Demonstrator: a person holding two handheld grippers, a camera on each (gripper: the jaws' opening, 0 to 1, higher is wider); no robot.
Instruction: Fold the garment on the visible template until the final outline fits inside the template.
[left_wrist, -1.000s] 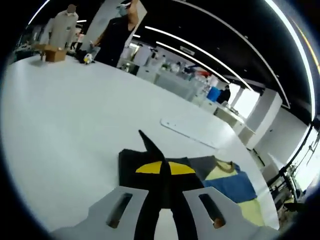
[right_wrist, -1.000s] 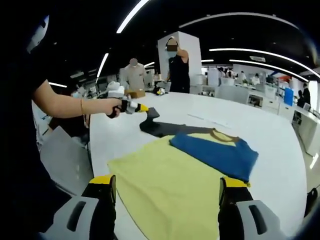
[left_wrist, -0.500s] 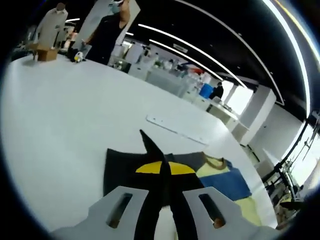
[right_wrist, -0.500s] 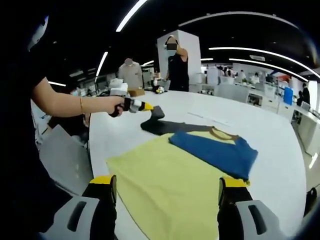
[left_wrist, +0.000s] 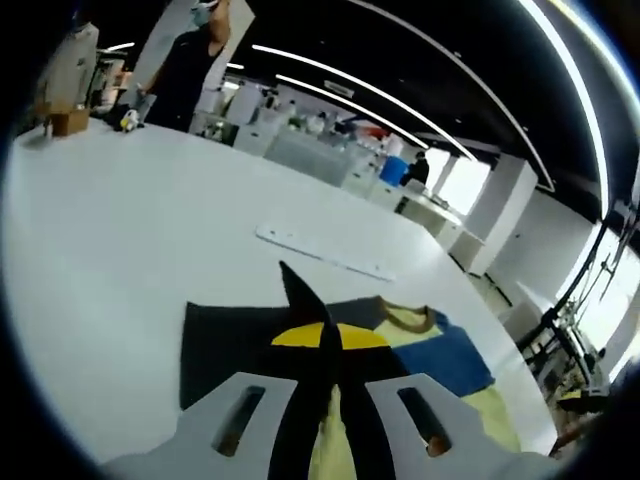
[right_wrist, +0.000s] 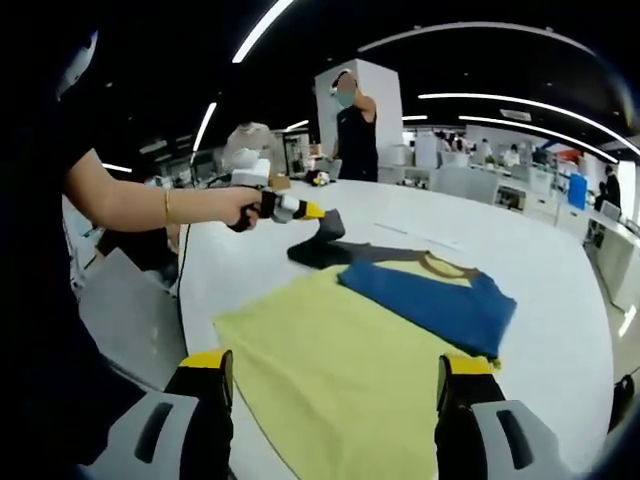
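Garment is a T-shirt w/ yellow body, blue sleeve and dark grey sleeve, lying on the white bench. Blue sleeve already folded in across the chest; yellow hem runs toward the right gripper view's camera. Left gripper, seen in the right gripper view at the end of the person's arm, is clenched on the tip of the grey sleeve and lifts it off the bench, so the cloth peaks up to the jaws, prob. to carry it over the body for the matching fold. In the left gripper view the jaws are pinched together w/ dark cloth between them, the grey sleeve draping down below. Right gripper hangs low at the hem side, jaws spread wide, holding nothing; reads as waiting or ready to pin the hem, a guess. Long axis of the shirt: collar at the far end, hem near this camera, roughly along the right gripper's line of sight. Template outline: can't make it out under the shirt. A thin pale strip lies on the bench beyond the collar. A person stands at the far edge.
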